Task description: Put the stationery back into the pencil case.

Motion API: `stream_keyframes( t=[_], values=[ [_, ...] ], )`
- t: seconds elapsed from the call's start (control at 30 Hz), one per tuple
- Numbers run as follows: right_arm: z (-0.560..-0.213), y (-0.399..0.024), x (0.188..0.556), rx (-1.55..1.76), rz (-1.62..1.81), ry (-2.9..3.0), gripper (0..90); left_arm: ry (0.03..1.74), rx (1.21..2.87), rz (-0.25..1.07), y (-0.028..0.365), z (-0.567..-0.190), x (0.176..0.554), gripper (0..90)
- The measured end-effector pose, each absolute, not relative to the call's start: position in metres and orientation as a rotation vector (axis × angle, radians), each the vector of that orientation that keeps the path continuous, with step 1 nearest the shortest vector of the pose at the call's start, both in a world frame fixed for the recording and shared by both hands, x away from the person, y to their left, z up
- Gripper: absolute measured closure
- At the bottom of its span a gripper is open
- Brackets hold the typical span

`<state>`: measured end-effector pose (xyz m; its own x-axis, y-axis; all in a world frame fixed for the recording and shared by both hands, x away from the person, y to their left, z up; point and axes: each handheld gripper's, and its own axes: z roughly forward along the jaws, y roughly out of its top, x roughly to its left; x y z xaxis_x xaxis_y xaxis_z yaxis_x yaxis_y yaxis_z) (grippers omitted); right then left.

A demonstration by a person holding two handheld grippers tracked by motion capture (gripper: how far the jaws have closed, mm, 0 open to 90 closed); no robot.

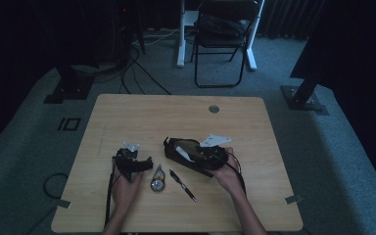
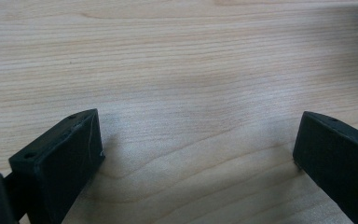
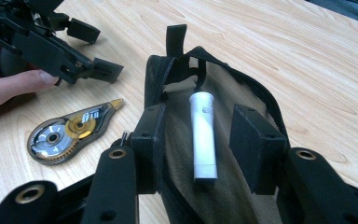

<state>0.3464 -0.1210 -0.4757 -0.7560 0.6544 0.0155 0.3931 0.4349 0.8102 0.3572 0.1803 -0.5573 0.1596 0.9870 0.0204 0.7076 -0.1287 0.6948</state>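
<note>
A black pouch (image 1: 176, 147) with a tan lining (image 3: 223, 88) lies unzipped on the wooden table (image 1: 176, 115). Inside it rests a white tube (image 3: 203, 140), lengthwise. My right gripper (image 3: 200, 116) stands over the pouch's mouth with a jaw on each side of the tube, neither pad touching it; from the high view that gripper (image 1: 188, 154) points left over the pouch. To the left, my left gripper (image 1: 147, 164) is held low in a hand, its jaws wide apart over bare wood (image 2: 177, 70); the right gripper view has it (image 3: 98, 51) at top left.
A correction tape roller (image 1: 157, 183) (image 3: 70, 130) lies between the two hands, and a dark pen (image 1: 182, 185) lies just right of it. A round grommet (image 1: 214, 108) sits at the table's far side. A folding chair (image 1: 223, 34) and cables stand beyond the table.
</note>
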Motion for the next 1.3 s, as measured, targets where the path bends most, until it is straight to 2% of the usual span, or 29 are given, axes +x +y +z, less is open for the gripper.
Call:
stream_keyframes(
  t=[1.3],
  values=[
    [-0.471,-0.103,0.320,0.750,1.306,2.412,53.6,1.604,1.900,0.671,0.180,-0.557,0.357,1.6]
  ],
)
